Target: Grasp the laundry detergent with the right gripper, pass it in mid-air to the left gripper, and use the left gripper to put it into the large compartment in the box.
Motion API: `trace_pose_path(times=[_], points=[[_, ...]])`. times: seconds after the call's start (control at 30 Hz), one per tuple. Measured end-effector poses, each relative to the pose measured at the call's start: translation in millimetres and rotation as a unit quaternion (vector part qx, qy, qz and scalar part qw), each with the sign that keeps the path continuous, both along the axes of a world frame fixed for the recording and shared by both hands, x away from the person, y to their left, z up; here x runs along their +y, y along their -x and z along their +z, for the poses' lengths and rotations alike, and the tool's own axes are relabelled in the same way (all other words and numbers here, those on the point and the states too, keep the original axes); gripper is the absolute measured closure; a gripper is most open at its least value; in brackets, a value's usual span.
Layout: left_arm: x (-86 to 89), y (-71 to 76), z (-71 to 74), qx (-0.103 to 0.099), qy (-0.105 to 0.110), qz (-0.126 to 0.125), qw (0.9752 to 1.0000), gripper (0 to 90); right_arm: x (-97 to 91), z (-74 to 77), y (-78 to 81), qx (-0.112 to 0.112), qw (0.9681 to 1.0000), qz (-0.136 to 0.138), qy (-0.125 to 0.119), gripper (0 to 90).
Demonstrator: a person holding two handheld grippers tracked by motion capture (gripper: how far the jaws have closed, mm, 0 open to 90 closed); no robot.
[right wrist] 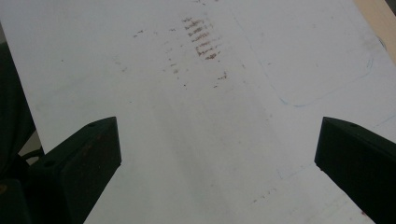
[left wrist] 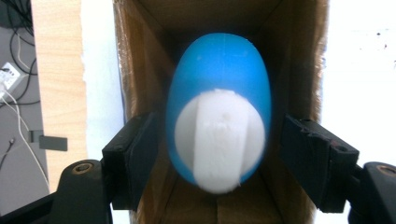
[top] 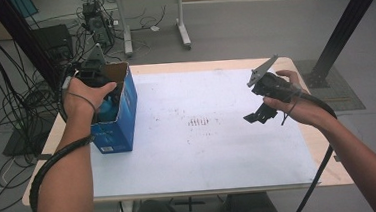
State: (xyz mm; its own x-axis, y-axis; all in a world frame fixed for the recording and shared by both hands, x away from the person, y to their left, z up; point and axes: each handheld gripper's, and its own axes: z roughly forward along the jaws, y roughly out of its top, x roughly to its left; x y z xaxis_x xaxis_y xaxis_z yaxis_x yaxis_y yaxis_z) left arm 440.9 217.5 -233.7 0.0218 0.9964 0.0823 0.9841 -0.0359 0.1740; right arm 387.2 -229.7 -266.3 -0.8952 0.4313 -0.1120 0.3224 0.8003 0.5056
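Now left claw [left wrist: 219, 154] parted over blue box [top: 122, 120], clear of blue-white egg-shaped thing [left wrist: 218, 126] inside; right claw [right wrist: 217, 154] wide, empty.

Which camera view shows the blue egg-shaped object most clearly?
The left gripper view: the blue egg-shaped object appears large inside the cardboard box, between the left gripper jaws, which do not touch it. The high view shows a small blue part of it beside the hand.

in the left gripper view the blue and white egg [left wrist: 219, 126] is blurred, and the box [left wrist: 135, 70] hides what it rests on. in the high view the left hand [top: 86, 95] covers the box's [top: 119, 118] opening.
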Motion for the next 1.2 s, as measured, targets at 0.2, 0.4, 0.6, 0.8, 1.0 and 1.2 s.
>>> trace_pose_path(times=[0.2, 0.4, 0.6, 0.8, 1.0, 1.2], points=[[-5.5, 6.4, 24.1, -0.017, -0.011, -0.018, 0.9996, 25.8, 2.0, 3.1, 1.2, 0.000, 1.0000, 0.000, 0.003, 0.4], [-21.8, 6.0, 52.9, -0.047, -0.007, -0.038, 0.9982, 23.1, 3.4, 2.8, 1.8, 0.003, 1.0000, 0.002, 0.006, 0.4], [-53.0, -6.9, 62.0, -0.058, 0.003, -0.060, 0.9965, 20.1, 2.6, 1.4, 2.0, 0.006, 0.9999, 0.005, 0.009, 0.4], [-91.9, -27.6, 58.0, -0.068, 0.024, -0.093, 0.9930, 16.2, -1.2, -0.5, -1.1, 0.015, 0.9998, 0.003, 0.016, 0.4], [-127.6, -46.7, 50.3, -0.072, 0.043, -0.118, 0.9895, 12.3, -2.0, -0.4, -4.1, 0.020, 0.9994, 0.008, 0.026, 0.4], [-148.3, -60.4, 43.5, -0.081, 0.055, -0.122, 0.9876, 11.5, -5.1, -2.6, -5.5, 0.025, 0.9992, 0.009, 0.029, 0.4]])
